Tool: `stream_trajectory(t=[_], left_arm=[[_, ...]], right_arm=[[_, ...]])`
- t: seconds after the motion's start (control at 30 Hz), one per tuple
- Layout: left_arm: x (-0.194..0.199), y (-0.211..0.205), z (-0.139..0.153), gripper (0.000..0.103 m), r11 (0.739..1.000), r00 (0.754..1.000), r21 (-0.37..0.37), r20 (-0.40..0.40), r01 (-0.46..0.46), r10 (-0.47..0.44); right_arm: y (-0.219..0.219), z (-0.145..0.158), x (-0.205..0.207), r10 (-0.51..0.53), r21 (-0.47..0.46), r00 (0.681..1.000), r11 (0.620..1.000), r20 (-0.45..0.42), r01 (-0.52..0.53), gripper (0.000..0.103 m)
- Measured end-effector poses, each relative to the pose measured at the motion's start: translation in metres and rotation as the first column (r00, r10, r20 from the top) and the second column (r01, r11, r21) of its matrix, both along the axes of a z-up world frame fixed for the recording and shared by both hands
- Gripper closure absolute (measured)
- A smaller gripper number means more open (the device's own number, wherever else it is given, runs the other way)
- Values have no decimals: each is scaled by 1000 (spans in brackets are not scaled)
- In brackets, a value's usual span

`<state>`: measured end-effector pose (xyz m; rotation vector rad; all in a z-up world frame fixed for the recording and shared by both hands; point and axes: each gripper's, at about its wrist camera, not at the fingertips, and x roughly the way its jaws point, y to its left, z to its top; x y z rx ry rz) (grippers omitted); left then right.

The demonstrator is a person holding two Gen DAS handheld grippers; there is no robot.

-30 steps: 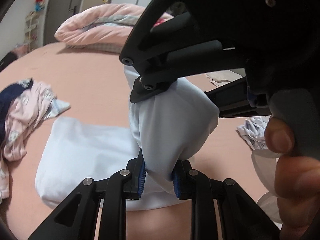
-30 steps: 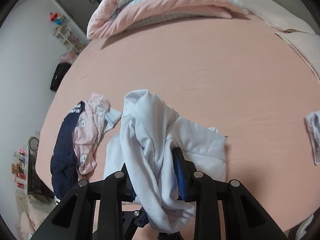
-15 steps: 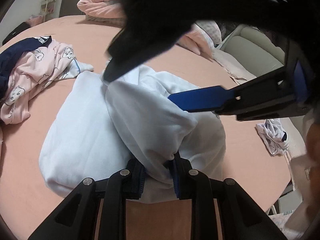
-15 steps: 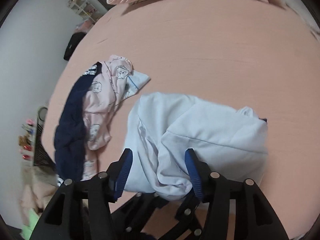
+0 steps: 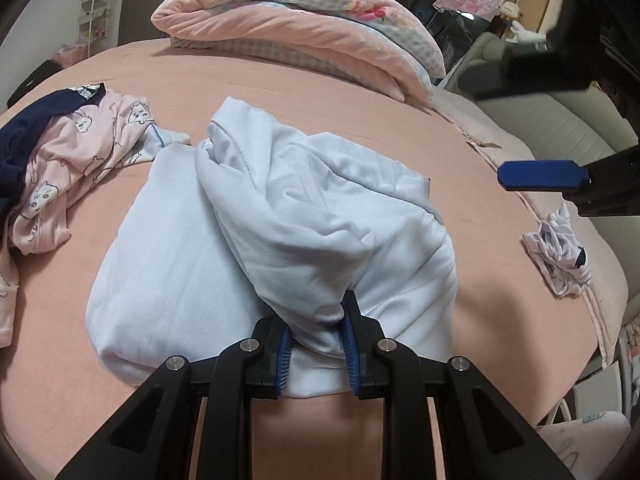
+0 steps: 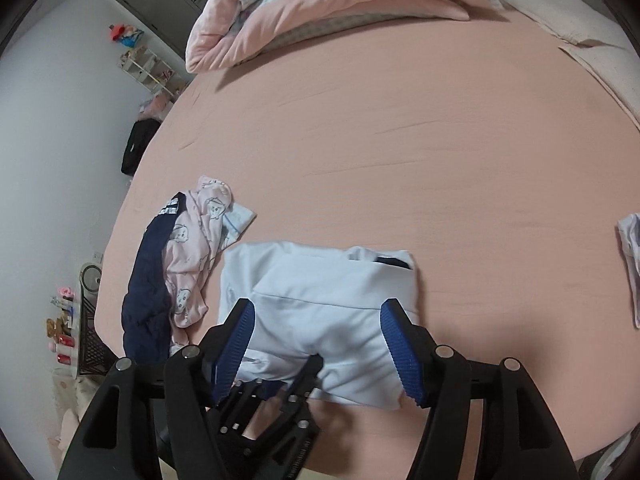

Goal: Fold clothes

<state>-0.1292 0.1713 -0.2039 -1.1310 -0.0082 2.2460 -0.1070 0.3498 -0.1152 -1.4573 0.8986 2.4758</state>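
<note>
Pale-blue garment (image 5: 280, 216) fills mid-frame on the bed (image 5: 304, 92), its near fold clenched by the left gripper (image 5: 316, 340); the right gripper (image 6: 320, 344), jaws just spreading, hangs released above it.

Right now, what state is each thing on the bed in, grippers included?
Left gripper: shut on the blue garment.
Right gripper: open, its jaws have just been opening; pads press on nothing.
Blue garment: partly folded, one bunch pinched, the rest on the bed.
Pink pyjamas: crumpled, unfolded.
Navy garment: crumpled beside the pyjamas.
White garment: crumpled near the bed's edge.
Duvet: folded.
</note>
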Motion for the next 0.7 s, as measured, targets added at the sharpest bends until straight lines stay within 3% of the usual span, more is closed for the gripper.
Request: stream_trajectory(t=[0.2, 0.4, 0.5, 0.63, 0.7], left_arm=[[-16, -4, -1, 83, 1000, 1000, -8, 25, -1, 1], [-21, -17, 6, 81, 994, 981, 80, 187, -72, 56], [-22, -23, 18, 72, 987, 974, 118, 212, -106, 80], [-9, -33, 33, 56, 986, 979, 115, 181, -119, 97], [-22, -24, 34, 53, 986, 977, 113, 187, -123, 101]], right_arm=[[4, -26, 1, 14, 23, 1000, 1000, 26, -15, 38], [8, -64, 2, 11, -73, 1000, 997, 23, -9, 38], [9, -74, 4, -8, -76, 1000, 997, 26, 10, 38], [15, -77, 5, -43, -76, 999, 996, 13, 44, 38], [16, -76, 6, -44, -64, 999, 997, 4, 44, 38]])
